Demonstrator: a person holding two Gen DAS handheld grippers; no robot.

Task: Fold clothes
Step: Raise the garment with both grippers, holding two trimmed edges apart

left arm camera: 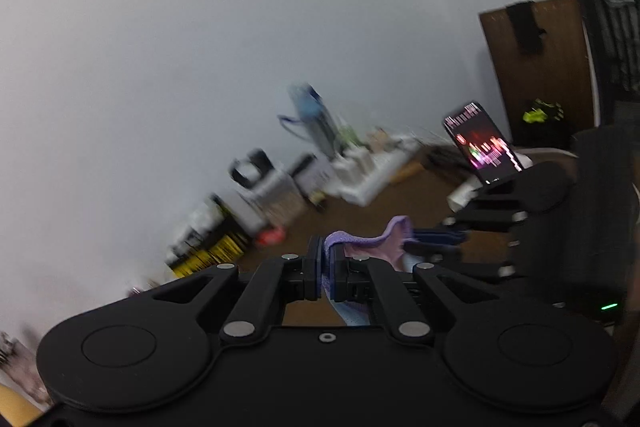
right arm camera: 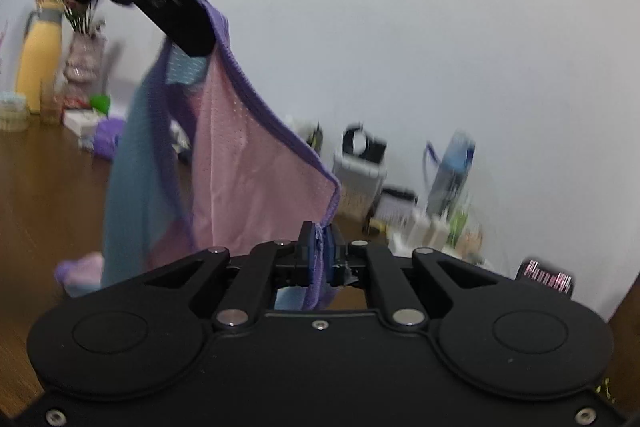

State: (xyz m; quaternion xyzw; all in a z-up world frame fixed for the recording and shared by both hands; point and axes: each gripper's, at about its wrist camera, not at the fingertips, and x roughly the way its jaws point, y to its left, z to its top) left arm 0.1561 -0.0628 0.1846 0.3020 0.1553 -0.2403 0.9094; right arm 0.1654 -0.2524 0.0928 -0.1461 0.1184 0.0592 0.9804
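A small mesh garment (right arm camera: 248, 163), pink and teal with purple trim, hangs in the air above the brown table (right arm camera: 44, 187). My right gripper (right arm camera: 319, 247) is shut on its purple edge at one end. My left gripper (left arm camera: 327, 263) is shut on the purple edge (left arm camera: 352, 241) at the other end; from the right wrist view it shows as a black arm at the upper left (right arm camera: 188, 27) pinching the cloth. The right gripper shows in the left wrist view (left arm camera: 436, 241) just ahead to the right. The garment's lower part droops toward the table.
Along the wall at the table's back stand a yellow bottle (right arm camera: 40, 67), a vase with flowers (right arm camera: 84, 59), a blue bag (right arm camera: 452, 175), boxes and small items (right arm camera: 360, 179). A lit phone (left arm camera: 484, 147) stands on the right. Another purple-pink cloth (right arm camera: 80, 271) lies on the table.
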